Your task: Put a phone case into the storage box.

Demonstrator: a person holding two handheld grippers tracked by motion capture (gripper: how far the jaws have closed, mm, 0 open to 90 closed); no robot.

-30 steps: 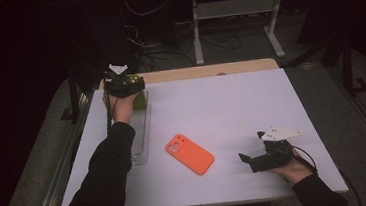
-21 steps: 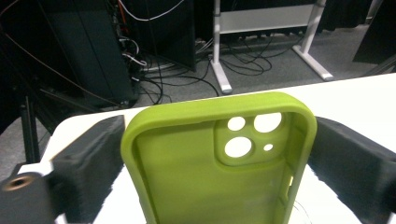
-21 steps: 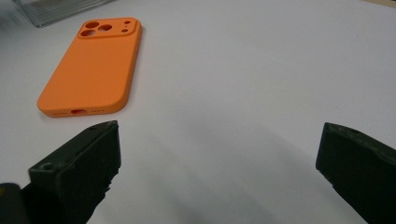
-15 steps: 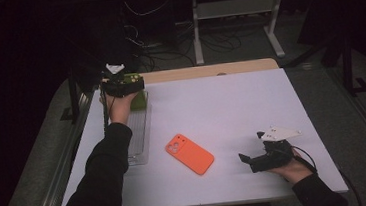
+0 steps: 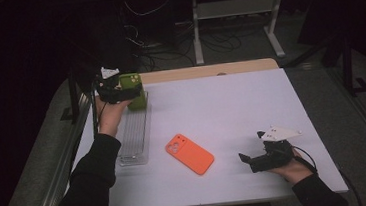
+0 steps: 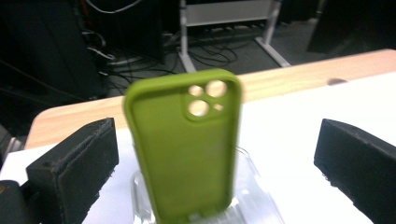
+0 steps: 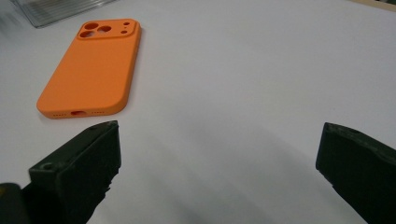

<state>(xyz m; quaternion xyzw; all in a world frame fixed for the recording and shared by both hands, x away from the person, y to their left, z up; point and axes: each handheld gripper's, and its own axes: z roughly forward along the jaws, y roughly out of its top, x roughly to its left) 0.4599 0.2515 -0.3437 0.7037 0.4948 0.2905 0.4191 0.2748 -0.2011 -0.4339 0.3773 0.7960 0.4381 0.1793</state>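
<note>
Now that the green phone case [image 6: 184, 149] stands in the clear rack [image 5: 135, 137], the left hand-held gripper [image 5: 119, 91] has just sprung wide open, holding nothing. Right hand-held gripper [image 5: 256, 159] sits open and empty too. Orange phone case [image 5: 190, 153] looks next, needs a clean edge grab.

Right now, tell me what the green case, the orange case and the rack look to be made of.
Green case: soft matte rubber or silicone, judging by its dull, glare-free skin and rounded edges.
Orange case: likely the same, matte with moulded camera holes.
Rack: clear hard plastic, probably acrylic; see-through, ribbed, with glinting edges.

Orange phone case [image 7: 91, 67] flat on white table [image 7: 243, 70] — jaws wide apart
</note>
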